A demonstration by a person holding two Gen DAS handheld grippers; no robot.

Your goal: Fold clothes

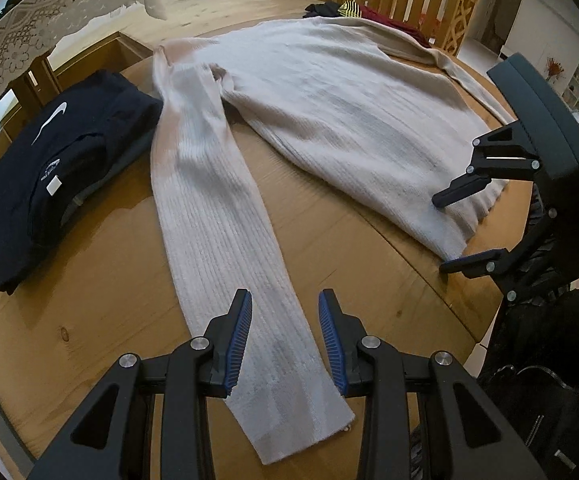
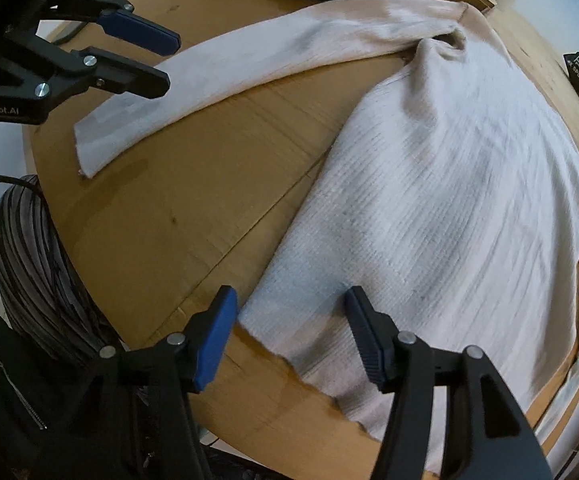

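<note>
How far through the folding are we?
Done: the navy shirt lies folded on the table. In hand: nothing gripped; the cream sweater lies spread flat, left gripper over its sleeve, right gripper at its hem. Left: every sweater fold.

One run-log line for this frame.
sweater flat on table | left gripper open over sleeve | right gripper open at hem
</note>
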